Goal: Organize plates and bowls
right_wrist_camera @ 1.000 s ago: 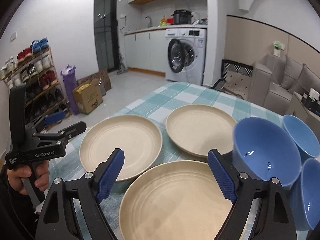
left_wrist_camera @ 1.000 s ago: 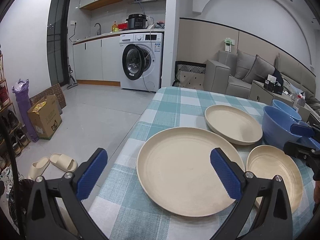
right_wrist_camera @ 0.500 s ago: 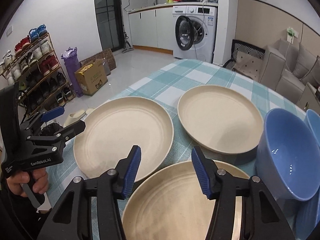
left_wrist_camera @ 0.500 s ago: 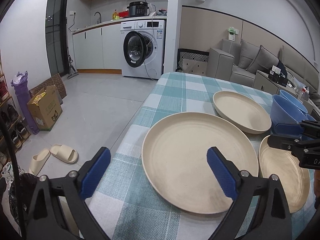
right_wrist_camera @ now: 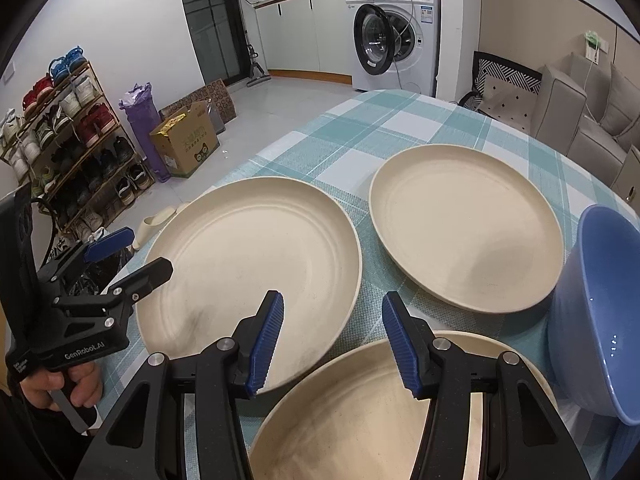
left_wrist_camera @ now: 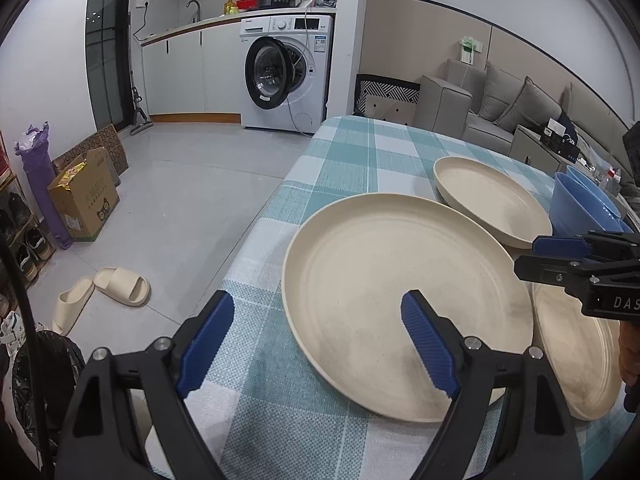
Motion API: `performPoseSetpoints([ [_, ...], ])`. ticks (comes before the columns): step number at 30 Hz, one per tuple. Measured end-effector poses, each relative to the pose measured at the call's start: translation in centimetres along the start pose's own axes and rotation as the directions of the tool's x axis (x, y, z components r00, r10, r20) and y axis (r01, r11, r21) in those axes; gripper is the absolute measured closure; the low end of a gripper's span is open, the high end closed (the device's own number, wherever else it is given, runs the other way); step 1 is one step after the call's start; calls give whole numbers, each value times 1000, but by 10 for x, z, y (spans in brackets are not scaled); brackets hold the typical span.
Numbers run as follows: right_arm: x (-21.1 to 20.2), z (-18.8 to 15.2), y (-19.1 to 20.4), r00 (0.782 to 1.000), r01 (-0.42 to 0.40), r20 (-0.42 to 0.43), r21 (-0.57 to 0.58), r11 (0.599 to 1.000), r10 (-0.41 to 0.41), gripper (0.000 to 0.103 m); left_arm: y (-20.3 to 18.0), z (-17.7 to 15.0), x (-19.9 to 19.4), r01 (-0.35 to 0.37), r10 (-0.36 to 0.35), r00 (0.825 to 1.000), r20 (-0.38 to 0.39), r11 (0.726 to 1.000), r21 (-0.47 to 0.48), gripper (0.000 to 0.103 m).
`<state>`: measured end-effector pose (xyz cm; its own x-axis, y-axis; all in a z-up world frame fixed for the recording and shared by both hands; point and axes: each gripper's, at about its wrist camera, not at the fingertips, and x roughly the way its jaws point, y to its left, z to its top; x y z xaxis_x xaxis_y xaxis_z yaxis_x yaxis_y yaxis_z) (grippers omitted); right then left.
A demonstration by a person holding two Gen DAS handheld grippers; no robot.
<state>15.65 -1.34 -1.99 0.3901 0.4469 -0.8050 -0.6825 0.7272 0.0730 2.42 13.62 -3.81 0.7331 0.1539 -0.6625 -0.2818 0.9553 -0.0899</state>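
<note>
Three cream plates lie on a teal checked tablecloth. The large plate lies near the table's left edge. A second plate lies behind it, a third nearest me on the right. Blue bowls stand at the right. My left gripper is open and empty over the large plate's near left rim. My right gripper is half open and empty above the near plate's far rim.
The table edge drops to a tiled floor on the left, with slippers, a cardboard box and a shoe rack. A washing machine stands behind; a grey sofa is at the back right.
Both grippers have moved down and forward toward the plates. The right gripper's jaws have narrowed from wide open to about half. The left gripper's jaws stay open.
</note>
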Motion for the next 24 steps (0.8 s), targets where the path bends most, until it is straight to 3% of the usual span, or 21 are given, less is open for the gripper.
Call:
performPoseSetpoints([
  [2,5,1,-1,1000,5,-10,3,1000,-5,49,1,-1,2,0,0,1000,-13,1000,-1,25],
  [12,21,3,4,999,1,-49,1,1000,-1,49,0,-3,9,8,-8,998,-54,1000,5,29],
  [24,32,0,10,996,33,-79,-14,999,-35,69,-2,-6,16,39,-38,994,-104,999,4,52],
])
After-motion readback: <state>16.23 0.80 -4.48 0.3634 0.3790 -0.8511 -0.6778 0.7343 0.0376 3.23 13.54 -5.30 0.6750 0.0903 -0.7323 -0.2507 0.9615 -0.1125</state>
